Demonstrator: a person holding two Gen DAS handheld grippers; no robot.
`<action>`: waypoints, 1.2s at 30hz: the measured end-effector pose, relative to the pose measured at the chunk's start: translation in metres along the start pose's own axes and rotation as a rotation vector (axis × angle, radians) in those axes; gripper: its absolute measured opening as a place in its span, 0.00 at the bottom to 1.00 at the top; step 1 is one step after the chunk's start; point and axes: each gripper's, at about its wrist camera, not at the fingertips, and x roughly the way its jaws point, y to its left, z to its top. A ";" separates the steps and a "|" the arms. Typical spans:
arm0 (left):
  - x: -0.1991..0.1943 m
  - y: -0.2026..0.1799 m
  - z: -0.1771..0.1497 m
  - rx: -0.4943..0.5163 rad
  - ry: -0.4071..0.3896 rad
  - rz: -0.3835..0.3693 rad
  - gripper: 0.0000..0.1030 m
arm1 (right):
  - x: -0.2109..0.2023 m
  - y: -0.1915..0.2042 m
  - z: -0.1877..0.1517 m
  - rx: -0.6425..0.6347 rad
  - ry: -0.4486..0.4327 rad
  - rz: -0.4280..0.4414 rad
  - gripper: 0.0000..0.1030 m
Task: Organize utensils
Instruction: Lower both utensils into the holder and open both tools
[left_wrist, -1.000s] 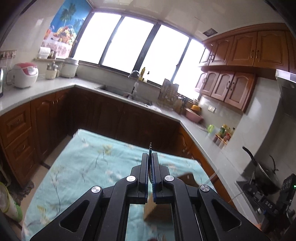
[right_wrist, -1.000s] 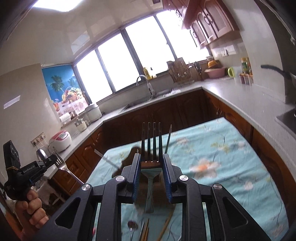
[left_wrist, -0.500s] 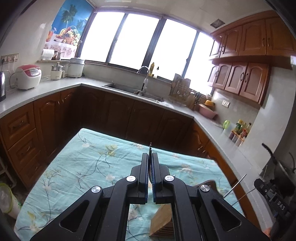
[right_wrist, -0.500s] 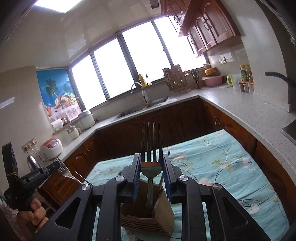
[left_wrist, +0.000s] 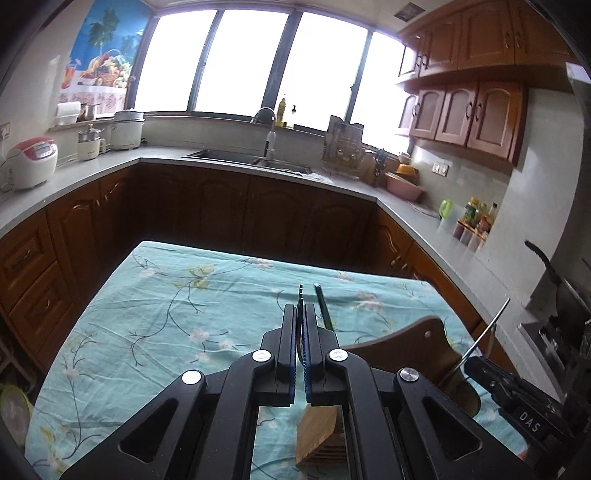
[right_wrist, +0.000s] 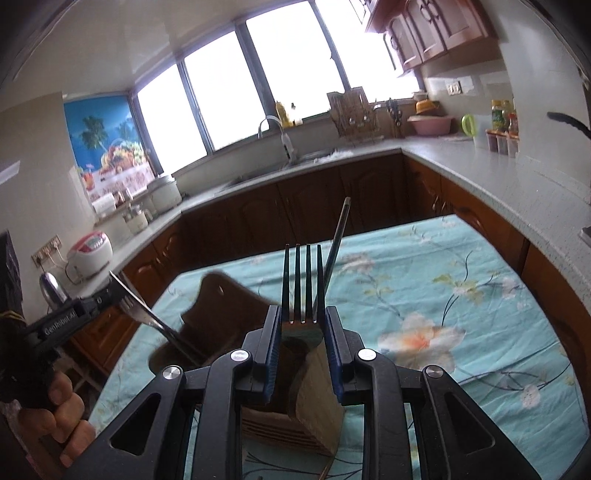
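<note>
The right gripper is clamping a fork by its neck, tines pointing straight out past the jaw tips and the handle running down between the jaws. Directly beneath the jaws a wooden holder is standing on the table, and the fork's handle appears to be reaching into its open top, though the jaws are hiding how deep it goes. A dark, thin utensil is already leaning out of that holder, just right of the tines.

The left gripper is pinching a second fork edge-on, so only a thin sliver of tines is showing beyond the nearly closed jaws. In the right wrist view this fork's handle is slanting down into a darker brown holder standing to the left of the right jaws and beside the light wooden one; whether it is touching the bottom cannot be told.

Both holders are sitting on the teal flowered tablecloth, which is spreading out beyond the jaws toward the kitchen counter.

Judging by this, the task is partly done: one utensil is stowed, two forks are being lowered and not yet let go. At the bottom edge, below the right jaws, something thin may be lying on the cloth, but it is too small to tell.
</note>
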 end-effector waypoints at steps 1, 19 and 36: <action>-0.003 0.002 -0.001 0.005 -0.002 0.001 0.01 | 0.002 0.001 -0.002 -0.002 0.012 0.007 0.23; -0.005 0.014 -0.004 0.029 0.032 -0.058 0.04 | 0.013 0.009 -0.003 -0.033 0.066 0.009 0.26; -0.007 0.014 -0.004 -0.001 0.054 -0.069 0.18 | 0.002 0.005 0.001 0.000 0.042 0.055 0.37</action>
